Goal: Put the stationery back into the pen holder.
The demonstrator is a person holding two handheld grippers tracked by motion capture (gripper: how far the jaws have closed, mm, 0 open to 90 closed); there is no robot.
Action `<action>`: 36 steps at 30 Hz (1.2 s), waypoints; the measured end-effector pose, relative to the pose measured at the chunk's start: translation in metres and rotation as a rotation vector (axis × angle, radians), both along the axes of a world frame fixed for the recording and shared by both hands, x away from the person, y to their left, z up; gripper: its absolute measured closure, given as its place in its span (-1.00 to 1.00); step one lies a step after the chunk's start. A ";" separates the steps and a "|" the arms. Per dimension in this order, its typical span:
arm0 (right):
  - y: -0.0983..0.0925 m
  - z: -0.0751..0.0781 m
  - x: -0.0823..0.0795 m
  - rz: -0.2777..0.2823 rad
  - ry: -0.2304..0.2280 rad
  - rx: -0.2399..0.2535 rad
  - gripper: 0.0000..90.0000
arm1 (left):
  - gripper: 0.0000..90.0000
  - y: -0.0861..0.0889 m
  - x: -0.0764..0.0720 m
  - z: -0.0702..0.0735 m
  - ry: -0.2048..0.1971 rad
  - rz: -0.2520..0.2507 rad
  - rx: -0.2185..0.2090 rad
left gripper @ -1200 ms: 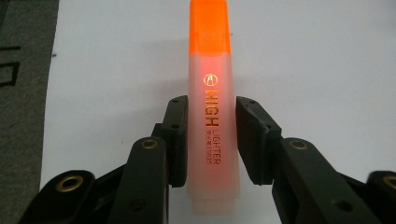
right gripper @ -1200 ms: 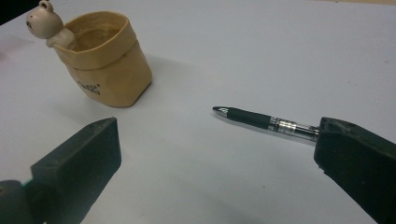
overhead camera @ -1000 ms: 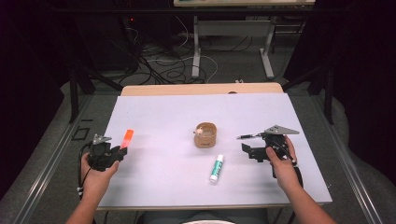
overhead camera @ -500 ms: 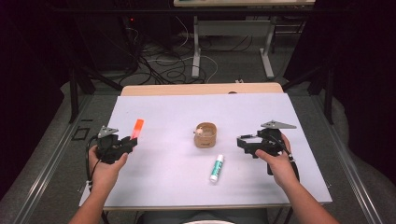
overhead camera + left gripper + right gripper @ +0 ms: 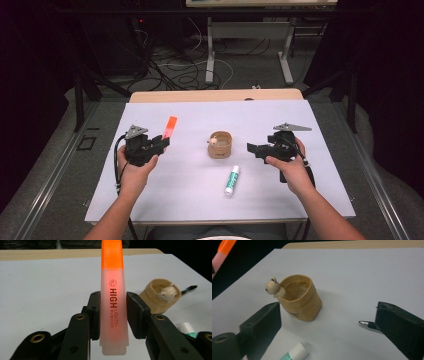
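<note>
My left gripper (image 5: pixel 159 143) is shut on an orange highlighter (image 5: pixel 170 126), held off the table at the left with its cap pointing away. In the left gripper view both pads clamp the highlighter (image 5: pixel 112 297) at its clear barrel. A tan cup (image 5: pixel 220 145) with a small animal figure on its rim stands mid-table. My right gripper (image 5: pixel 255 148) hovers to the cup's right and points at it. Its jaws have just been closing a little, and nothing is between them. From the right gripper (image 5: pixel 329 315) the cup (image 5: pixel 299 300) stands beyond the jaw tips.
A green and white glue stick (image 5: pixel 232 180) lies in front of the cup. A black pen tip (image 5: pixel 365 322) pokes out from behind my right jaw. The white sheet (image 5: pixel 200 112) covers the wooden table (image 5: pixel 215 95). Cables and table legs lie on the floor beyond.
The left gripper has risen and moved inward toward the cup with the highlighter. The right gripper has lifted and edged left toward the cup.
</note>
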State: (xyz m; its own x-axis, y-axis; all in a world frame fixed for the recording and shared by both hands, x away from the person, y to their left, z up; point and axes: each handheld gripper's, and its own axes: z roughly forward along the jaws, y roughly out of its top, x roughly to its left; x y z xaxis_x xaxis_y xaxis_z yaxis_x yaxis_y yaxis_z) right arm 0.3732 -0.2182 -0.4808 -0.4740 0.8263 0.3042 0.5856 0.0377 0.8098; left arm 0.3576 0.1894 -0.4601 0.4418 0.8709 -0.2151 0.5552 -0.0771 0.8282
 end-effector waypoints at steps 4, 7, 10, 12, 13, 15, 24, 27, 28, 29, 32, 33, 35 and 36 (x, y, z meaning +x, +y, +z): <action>0.005 0.004 0.004 0.007 0.001 0.019 -0.76 | 0.48 -0.014 0.003 0.002 -0.012 -0.021 -0.012; 0.008 0.007 0.007 0.018 0.005 0.028 -0.66 | 0.47 -0.023 0.005 0.004 -0.022 -0.040 -0.018; 0.012 0.009 0.009 0.031 0.019 0.037 -0.64 | 0.48 -0.031 0.006 0.006 -0.031 -0.062 -0.014; 0.014 0.011 0.011 0.046 0.027 0.053 -0.57 | 0.48 -0.037 0.006 0.006 -0.032 -0.072 -0.024; 0.016 0.012 0.012 0.057 0.030 0.059 -0.54 | 0.47 -0.039 0.006 0.005 -0.035 -0.077 -0.026; 0.019 0.014 0.013 0.068 0.043 0.079 -0.46 | 0.48 -0.044 0.005 0.005 -0.040 -0.087 -0.031; 0.034 0.021 0.015 0.122 0.077 0.141 -0.35 | 0.48 -0.058 0.000 -0.003 -0.055 -0.133 -0.045; 0.040 0.023 0.015 0.141 0.100 0.138 -0.34 | 0.48 -0.063 -0.003 -0.007 -0.053 -0.154 -0.043; 0.042 0.023 0.016 0.140 0.110 0.135 -0.34 | 0.48 -0.064 -0.003 -0.008 -0.050 -0.161 -0.041; 0.044 0.023 0.016 0.139 0.128 0.150 -0.31 | 0.48 -0.066 -0.005 -0.009 -0.044 -0.164 -0.043; 0.049 0.023 0.015 0.146 0.179 0.205 -0.19 | 0.48 -0.071 -0.007 -0.011 -0.043 -0.179 -0.039; 0.050 0.023 0.015 0.148 0.178 0.210 -0.16 | 0.47 -0.073 -0.008 -0.012 -0.045 -0.192 -0.035; 0.053 0.024 0.015 0.140 0.187 0.226 -0.09 | 0.48 -0.076 -0.010 -0.013 -0.039 -0.199 -0.037; 0.053 0.024 0.015 0.148 0.196 0.232 -0.09 | 0.48 -0.078 -0.012 -0.013 -0.038 -0.203 -0.036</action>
State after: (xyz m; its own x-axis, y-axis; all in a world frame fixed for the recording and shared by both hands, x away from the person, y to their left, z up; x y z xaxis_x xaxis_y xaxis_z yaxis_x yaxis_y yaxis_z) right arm 0.3886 -0.1656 -0.4572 -0.4972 0.6513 0.5733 0.7330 -0.0383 0.6792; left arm 0.3460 0.1114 -0.4735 0.6163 0.7549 -0.2244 0.4992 -0.1541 0.8527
